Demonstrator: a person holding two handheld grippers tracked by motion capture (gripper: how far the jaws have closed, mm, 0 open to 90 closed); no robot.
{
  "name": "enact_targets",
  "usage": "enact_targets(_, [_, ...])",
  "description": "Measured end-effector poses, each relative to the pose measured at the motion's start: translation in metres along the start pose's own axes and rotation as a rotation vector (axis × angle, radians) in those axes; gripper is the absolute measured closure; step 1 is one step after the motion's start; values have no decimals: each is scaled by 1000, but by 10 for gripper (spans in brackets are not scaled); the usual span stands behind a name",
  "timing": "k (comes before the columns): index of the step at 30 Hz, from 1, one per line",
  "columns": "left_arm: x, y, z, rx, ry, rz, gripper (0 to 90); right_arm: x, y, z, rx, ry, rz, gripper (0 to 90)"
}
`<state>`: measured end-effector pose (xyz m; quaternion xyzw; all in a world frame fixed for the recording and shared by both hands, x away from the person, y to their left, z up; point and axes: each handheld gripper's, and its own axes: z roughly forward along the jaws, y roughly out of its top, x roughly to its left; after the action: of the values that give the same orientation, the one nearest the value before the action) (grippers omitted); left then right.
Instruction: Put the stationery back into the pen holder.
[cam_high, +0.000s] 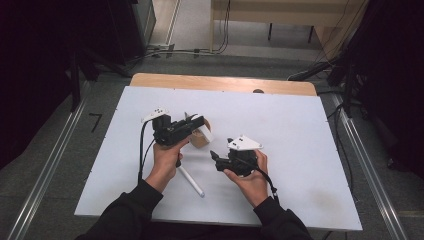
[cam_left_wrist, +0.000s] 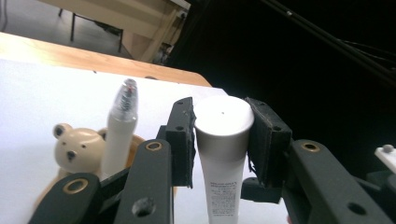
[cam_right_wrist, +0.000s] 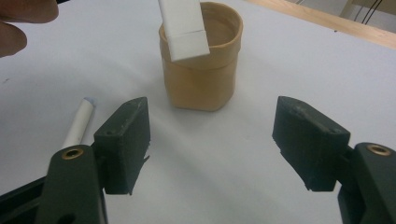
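My left gripper (cam_high: 199, 123) (cam_left_wrist: 223, 122) is shut on a white tube (cam_left_wrist: 223, 140), its pads pressing just below the round cap. The tube's capped end (cam_high: 206, 134) (cam_right_wrist: 184, 28) hangs tilted at the mouth of a tan bear-faced cup (cam_high: 196, 141) (cam_left_wrist: 74, 151) (cam_right_wrist: 201, 79); whether it is inside I cannot tell. In the left gripper view a white pen with a clear tip (cam_left_wrist: 120, 130) stands in that cup. My right gripper (cam_high: 214, 156) (cam_right_wrist: 212, 135) is open, nothing between its jaws, pointing at the cup from a short way off.
A second white pen (cam_high: 190, 181) (cam_right_wrist: 79, 123) lies on the white board (cam_high: 300, 130) near the left hand. The wooden table edge (cam_high: 220, 82) runs along the far side. Fingers of a hand (cam_right_wrist: 21, 23) show in the upper left of the right gripper view.
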<state>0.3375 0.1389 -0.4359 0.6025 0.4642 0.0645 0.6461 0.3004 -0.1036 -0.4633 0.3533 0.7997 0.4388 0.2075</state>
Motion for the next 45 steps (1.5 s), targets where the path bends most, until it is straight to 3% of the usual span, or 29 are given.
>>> enact_targets(8, [-5, 4, 4, -8, 34, 85, 654, 0, -1, 0, 7, 3, 3, 259])
enact_targets(15, [-6, 5, 9, -9, 64, 134, 654, -1, -1, 0, 10, 3, 4, 259])
enact_targets(33, [-6, 9, 15, -16, 103, 170, 654, -2, -2, 0, 12, 4, 1, 258])
enact_targets(45, [-10, 11, 18, 6, 165, 264, 654, -2, -2, -1, 12, 9, 3, 257])
